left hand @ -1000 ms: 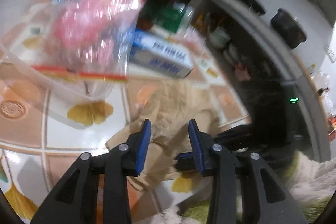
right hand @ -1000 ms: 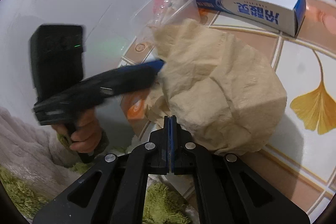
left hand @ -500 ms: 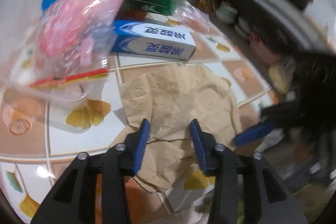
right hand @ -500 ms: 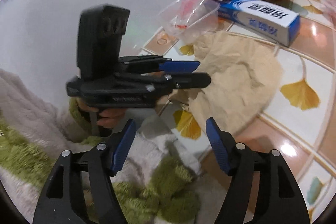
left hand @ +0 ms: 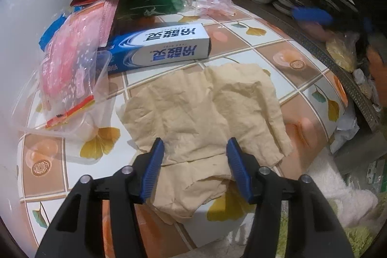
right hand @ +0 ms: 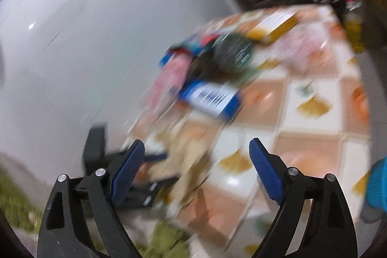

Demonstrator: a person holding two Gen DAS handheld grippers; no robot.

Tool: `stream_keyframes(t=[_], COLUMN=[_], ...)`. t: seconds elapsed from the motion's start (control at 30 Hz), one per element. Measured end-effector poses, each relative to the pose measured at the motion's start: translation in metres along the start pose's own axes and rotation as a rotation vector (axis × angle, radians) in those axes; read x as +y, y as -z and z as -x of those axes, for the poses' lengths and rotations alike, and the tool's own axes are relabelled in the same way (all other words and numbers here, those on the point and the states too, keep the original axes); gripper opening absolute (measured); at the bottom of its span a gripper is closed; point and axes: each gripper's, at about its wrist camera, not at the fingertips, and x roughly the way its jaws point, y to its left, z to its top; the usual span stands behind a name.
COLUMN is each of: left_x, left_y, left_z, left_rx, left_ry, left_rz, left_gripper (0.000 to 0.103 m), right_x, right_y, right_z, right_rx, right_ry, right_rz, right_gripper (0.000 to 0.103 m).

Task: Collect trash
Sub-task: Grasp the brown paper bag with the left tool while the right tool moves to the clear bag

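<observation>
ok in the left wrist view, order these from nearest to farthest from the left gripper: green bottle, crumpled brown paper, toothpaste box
1. Crumpled brown paper: right at the left gripper, its near edge between the open fingers.
2. Toothpaste box: beyond the paper, slightly left.
3. Green bottle: farthest, lying on its side behind the box.

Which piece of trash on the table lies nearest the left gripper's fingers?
The crumpled tan paper, directly ahead of the left gripper; other litter lies farther back.
</observation>
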Motion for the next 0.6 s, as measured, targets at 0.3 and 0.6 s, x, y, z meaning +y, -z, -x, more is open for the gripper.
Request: stream_keyframes(t=[0.3,0.6], left_x=[0.001,0.003], left_y=[-0.005,-0.007], left_z=[-0.002,-0.005], left_rx=[-0.011,-0.044], left_ry=[0.014,0.036], left_rz=[0.008,0.004], left_gripper=[0.023,0.014], right_x=[-0.009,-0.043], right_y=[-0.049,-0.071], right_z=[-0.043,-0.098], right_rx=[-0.060,0.031], right_ry=[0.389,0.568], right_rz=[0.261,0.350], right_gripper=[0.084,0.069])
